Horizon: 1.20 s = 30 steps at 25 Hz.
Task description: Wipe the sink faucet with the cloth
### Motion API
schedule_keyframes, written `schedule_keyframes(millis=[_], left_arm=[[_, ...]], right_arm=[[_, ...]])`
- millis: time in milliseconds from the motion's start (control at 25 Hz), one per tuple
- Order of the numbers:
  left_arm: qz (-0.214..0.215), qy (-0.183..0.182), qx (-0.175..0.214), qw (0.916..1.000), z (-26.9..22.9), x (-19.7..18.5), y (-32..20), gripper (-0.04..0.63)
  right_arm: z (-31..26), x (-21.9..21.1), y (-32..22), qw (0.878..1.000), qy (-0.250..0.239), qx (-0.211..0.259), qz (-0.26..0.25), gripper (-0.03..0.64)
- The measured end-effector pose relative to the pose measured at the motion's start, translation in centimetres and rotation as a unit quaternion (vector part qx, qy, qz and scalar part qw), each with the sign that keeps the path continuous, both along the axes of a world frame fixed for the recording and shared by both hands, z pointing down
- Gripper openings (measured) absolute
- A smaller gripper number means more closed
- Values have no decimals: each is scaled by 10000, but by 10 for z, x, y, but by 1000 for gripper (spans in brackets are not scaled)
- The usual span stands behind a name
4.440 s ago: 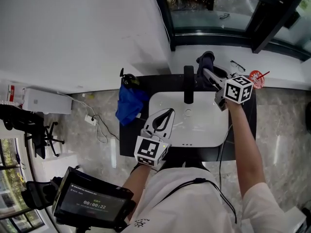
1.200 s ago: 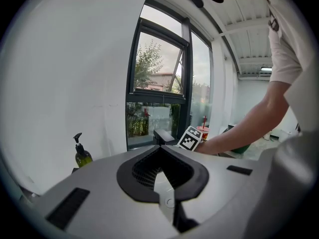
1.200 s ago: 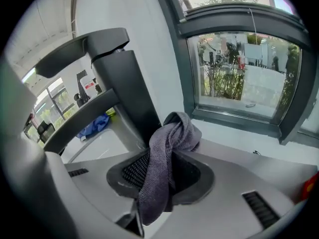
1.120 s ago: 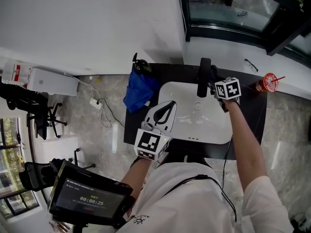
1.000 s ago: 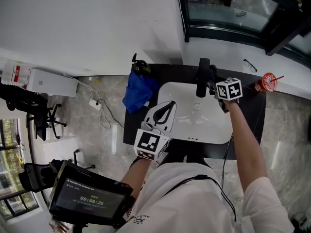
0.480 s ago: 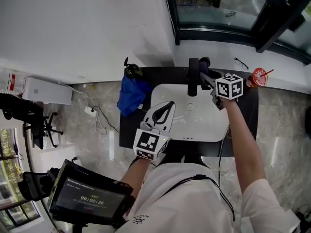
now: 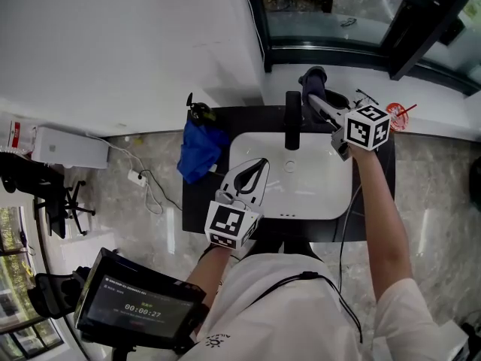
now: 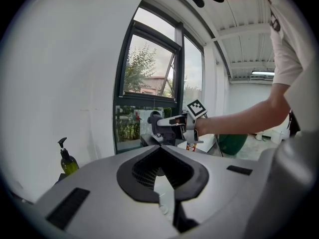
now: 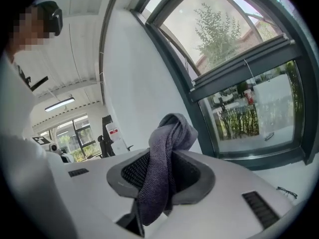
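The right claw (image 7: 319, 100) pinched the grey cloth (image 7: 314, 77) just right of the black faucet (image 7: 291, 122). The left claw (image 7: 259, 173) hung closed and empty over the sink (image 7: 331, 194)'s left rim.

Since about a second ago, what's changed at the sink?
The right gripper, shut on the grey-purple cloth, has drawn back from the tall black faucet toward the white window sill. The left gripper stays shut and empty over the white sink's left rim. The blue cloth on the black counter hasn't moved.
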<state>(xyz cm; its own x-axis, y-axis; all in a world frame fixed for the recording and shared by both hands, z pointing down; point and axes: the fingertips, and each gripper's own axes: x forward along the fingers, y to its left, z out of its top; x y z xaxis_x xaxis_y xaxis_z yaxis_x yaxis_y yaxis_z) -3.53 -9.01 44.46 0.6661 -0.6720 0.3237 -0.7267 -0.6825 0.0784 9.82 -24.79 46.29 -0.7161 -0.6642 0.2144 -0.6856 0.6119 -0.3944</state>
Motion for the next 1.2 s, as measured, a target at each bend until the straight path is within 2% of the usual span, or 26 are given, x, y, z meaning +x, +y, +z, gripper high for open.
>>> schedule_keyframes(millis=[160, 280, 360, 480, 640, 760, 880, 1080, 1200], left_arm=[[-4, 12, 27, 10000, -1, 0, -1, -6], [-21, -6, 14, 10000, -1, -2, -2, -6], [-20, -41, 5, 10000, 1, -3, -1, -6], [-48, -59, -13, 10000, 3, -5, -1, -6], [-105, -124, -51, 9999, 6, -10, 1, -6], [-172, -143, -63, 9997, 8, -14, 1, -6], [-235, -141, -82, 9996, 7, -17, 1, -6], [-316, -163, -113, 9993, 7, -20, 0, -6], [-339, -164, -115, 9992, 9, -21, -3, -6]], right_arm=[[-35, 24, -13, 9988, -153, 365, 290, 121], [-36, 39, -20, 9976, 106, 436, 524, 121], [-14, 47, -24, 9954, 614, 258, 694, 121], [45, 52, -23, 9858, 1452, -286, 791, 121], [121, 51, -9, 9696, 2127, -1005, 675, 121], [160, 46, 1, 9611, 2328, -1376, 559, 121], [180, 42, 9, 9551, 2481, -1556, 454, 121], [192, 33, 12, 9507, 2598, -1659, 332, 121], [201, 18, 13, 9529, 2486, -1729, 185, 121]])
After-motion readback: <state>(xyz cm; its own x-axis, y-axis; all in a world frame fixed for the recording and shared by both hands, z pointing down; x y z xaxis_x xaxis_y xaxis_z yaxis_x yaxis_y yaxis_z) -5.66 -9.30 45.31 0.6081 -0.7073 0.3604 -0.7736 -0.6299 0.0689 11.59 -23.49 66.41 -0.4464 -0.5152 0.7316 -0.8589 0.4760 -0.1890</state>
